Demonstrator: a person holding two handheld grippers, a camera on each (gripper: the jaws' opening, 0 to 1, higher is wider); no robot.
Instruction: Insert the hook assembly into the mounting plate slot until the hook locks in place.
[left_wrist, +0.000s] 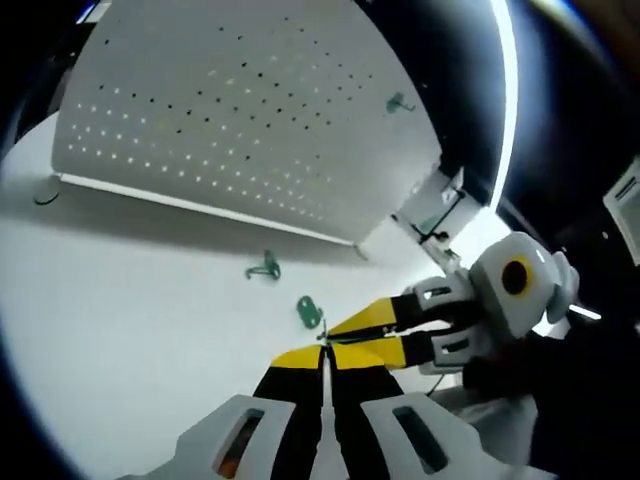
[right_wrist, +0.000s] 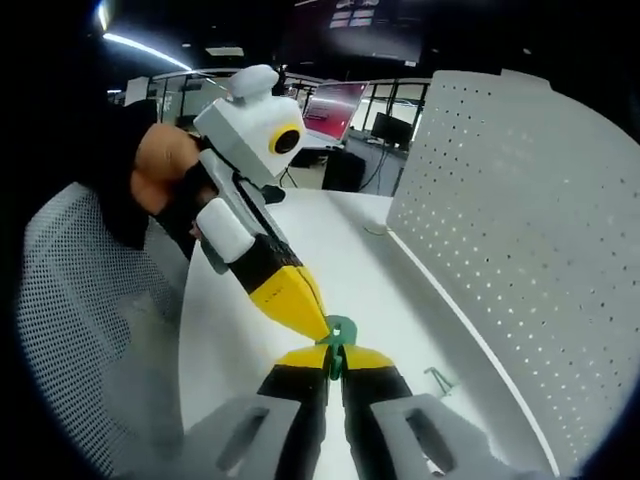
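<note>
Two grippers, left (left_wrist: 323, 345) and right (right_wrist: 333, 352), both clamp one green hook (right_wrist: 336, 345) above the white table (left_wrist: 120, 300), near the pegboard (right_wrist: 520, 220).

No text, label, brand or number can be read in either view. The distant screens (right_wrist: 340, 105) are too blurred.

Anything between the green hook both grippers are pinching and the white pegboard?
Nothing visible: open white table lies between the held green hook and the pegboard. A loose hook lies off to one side.
</note>
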